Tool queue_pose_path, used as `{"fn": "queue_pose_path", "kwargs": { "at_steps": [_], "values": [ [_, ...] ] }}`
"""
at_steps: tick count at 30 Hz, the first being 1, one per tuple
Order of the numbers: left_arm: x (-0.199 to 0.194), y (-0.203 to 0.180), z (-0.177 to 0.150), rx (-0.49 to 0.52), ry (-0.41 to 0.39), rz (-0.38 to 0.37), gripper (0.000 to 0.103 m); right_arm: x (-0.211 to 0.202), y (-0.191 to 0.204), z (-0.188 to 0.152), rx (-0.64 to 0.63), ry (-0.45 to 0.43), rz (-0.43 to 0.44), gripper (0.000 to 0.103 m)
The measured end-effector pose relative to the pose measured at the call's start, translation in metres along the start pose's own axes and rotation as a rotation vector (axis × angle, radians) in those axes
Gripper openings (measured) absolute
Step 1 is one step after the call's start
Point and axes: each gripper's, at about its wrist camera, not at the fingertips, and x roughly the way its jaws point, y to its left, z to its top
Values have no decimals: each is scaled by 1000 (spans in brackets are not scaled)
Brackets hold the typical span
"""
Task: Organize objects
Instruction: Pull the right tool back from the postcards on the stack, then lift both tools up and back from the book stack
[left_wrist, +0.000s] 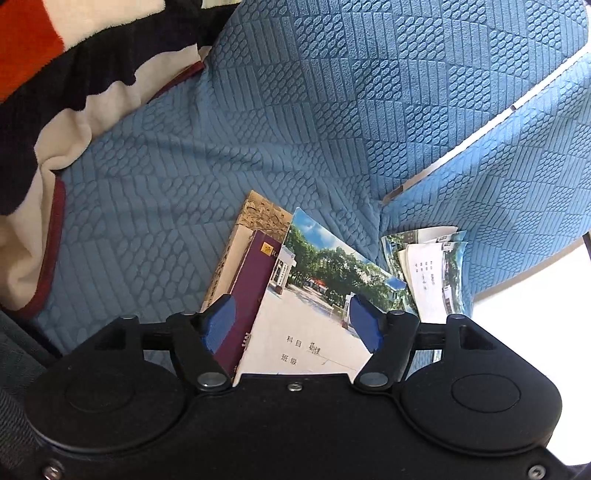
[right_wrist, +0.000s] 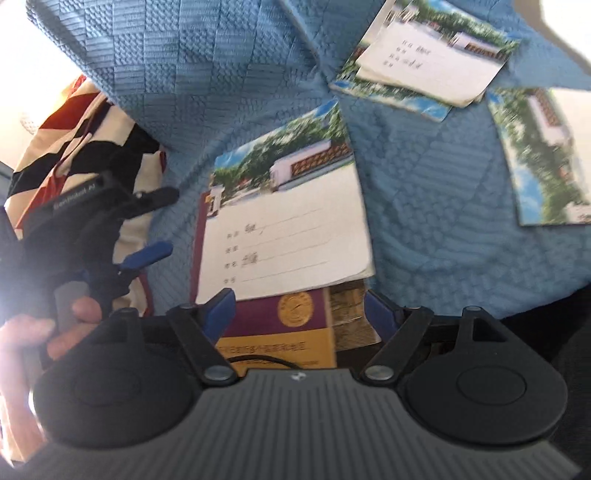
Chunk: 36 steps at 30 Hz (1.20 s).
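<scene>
Notebook (right_wrist: 284, 225) with photo cover lies on top of maroon book (right_wrist: 299, 314), stacked on blue sofa cover (left_wrist: 258, 129). Left gripper (left_wrist: 291, 321) and right gripper (right_wrist: 299, 314): jaws wide apart, straddling the stack, pads gripping nothing. More notebooks (right_wrist: 417, 62) nearby, apart.

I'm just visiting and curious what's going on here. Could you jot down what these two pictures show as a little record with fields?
surface: blue textured sofa cover
stack: photo-cover exercise book on top of a maroon book with a gold emblem and a tan-covered book
loose items: two more photo-cover exercise books overlapping, another alone
beside sofa seat: striped orange, black and cream blanket
left gripper: open, over the stack
right gripper: open, over the stack
person: a hand holding the left gripper's handle
</scene>
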Motion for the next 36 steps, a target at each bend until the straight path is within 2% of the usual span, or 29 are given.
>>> {"fn": "queue_pose_path", "kwargs": {
  "at_steps": [5, 9, 14, 16, 20, 24, 26, 27, 29, 31, 36],
  "values": [
    [-4, 0, -7, 15, -12, 25, 70, 0, -4, 11, -49, -70, -39, 78],
    [-4, 5, -15, 24, 16, 19, 70, 12, -5, 24, -91, -109, -64, 78],
    [-2, 4, -21, 48, 25, 46, 70, 32, -10, 33, -125, -113, -60, 78],
    [1, 2, -21, 60, 21, 64, 69, 39, -11, 34, -120, -104, -90, 78],
    [9, -2, -23, 79, 32, 78, 67, 48, -15, 30, -92, -91, -79, 77],
    [16, -8, -29, 107, 42, 82, 67, 57, -14, 22, -91, -79, -90, 61],
    [17, -13, -33, 134, 45, 86, 67, 58, -16, 19, -73, -82, -73, 54],
    [17, -15, -35, 145, 47, 85, 67, 58, -15, 18, -72, -84, -60, 48],
    [17, -18, -38, 160, 50, 84, 68, 58, -10, 16, -94, -91, -64, 44],
    [16, -20, -40, 172, 46, 100, 68, 56, -6, 15, -128, -106, -70, 32],
    [6, -14, -40, 151, 53, 76, 66, 49, -6, 18, -146, -109, -51, 21]
  ]
}}
